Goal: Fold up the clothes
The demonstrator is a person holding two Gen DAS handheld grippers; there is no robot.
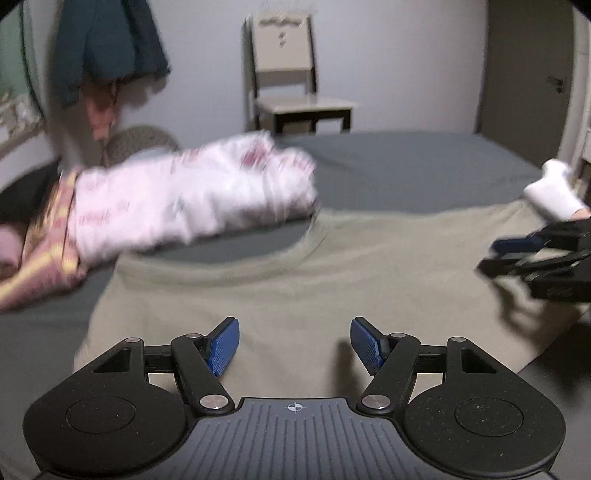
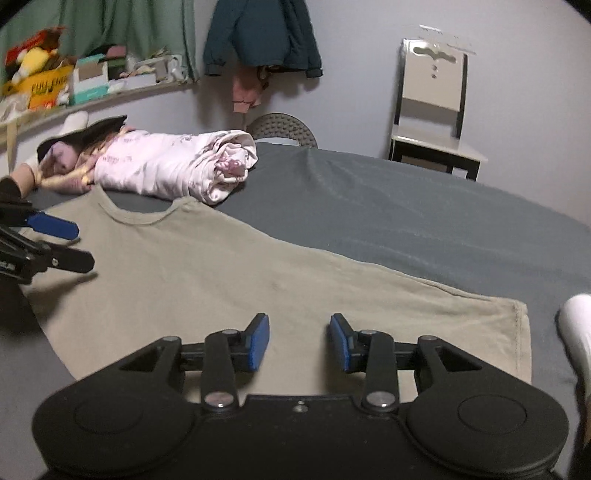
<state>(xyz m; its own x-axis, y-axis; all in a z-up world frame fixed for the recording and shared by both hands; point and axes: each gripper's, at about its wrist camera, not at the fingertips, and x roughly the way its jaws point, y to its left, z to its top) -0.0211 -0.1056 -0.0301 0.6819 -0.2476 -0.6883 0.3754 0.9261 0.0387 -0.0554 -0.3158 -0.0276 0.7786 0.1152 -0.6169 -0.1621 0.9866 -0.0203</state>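
Khaki shirt (image 2: 229,273): lying spread flat on the bed (image 2: 424,221), neckline at the far side, hem corner reaching the near right in the right wrist view.
Bed: wearing a grey sheet, bare to the right of and beyond the shirt.
Left hand-held gripper (image 1: 294,345): hovering released over the near part of the shirt, blue pads (image 1: 223,347) spread wide, nothing between them; in the right wrist view it is showing at the left edge (image 2: 70,245), over the shirt's left side.
Right hand-held gripper (image 2: 298,341): also released, jaws standing apart above the shirt's near right part, gripping nothing; in the left wrist view it is sitting at the right edge (image 1: 496,256), blurred.
Pink bundle (image 2: 177,166): lying on the far left of the bed, touching the shirt's collar edge; smeared by motion in the left wrist view.
Glove (image 1: 554,192): white, covering the hand behind the right hand-held gripper.
Chair (image 2: 432,103): standing against the far wall, beyond the bed.
Jacket (image 2: 262,33): teal, hanging on the far wall above the bundle.
Shelf (image 2: 92,96): far left, crowded with boxes.
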